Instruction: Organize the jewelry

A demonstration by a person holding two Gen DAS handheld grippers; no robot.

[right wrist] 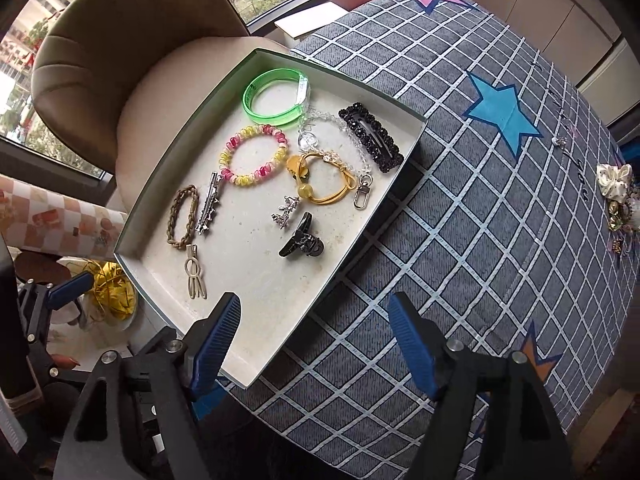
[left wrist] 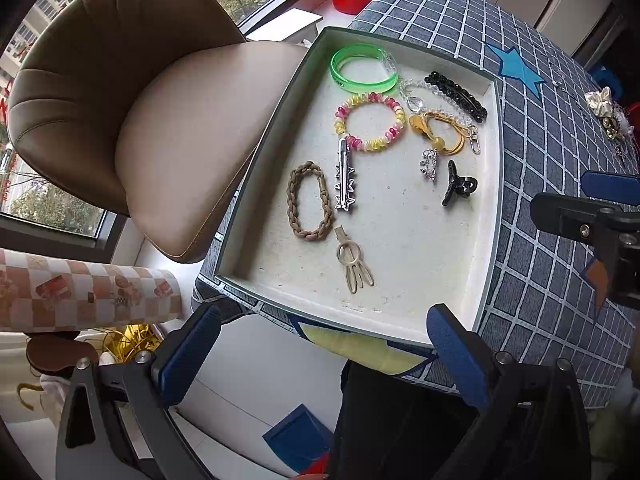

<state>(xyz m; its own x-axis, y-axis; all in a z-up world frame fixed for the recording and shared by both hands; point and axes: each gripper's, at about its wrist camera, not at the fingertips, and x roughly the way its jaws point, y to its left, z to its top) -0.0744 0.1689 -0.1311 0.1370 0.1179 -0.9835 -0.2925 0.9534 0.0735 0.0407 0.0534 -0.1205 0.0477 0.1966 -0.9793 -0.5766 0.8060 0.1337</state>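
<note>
The tray (right wrist: 276, 344) sits on the worktop (right wrist: 500, 240), holding the sorted jewelry, its black claw clip (right wrist: 301, 241) nearest the right tool (right wrist: 314, 344). Both the right tool and the left tool (left wrist: 324, 356) gape wide and empty just before the tray's near edge; a loose pile (right wrist: 616, 196) lies well beyond it.

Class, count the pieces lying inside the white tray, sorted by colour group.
In the tray:
Green: 1
Pink-yellow: 1
Black: 2
Clear or silver: 3
Tan or beige: 2
Mustard yellow: 1
Total: 10
</note>
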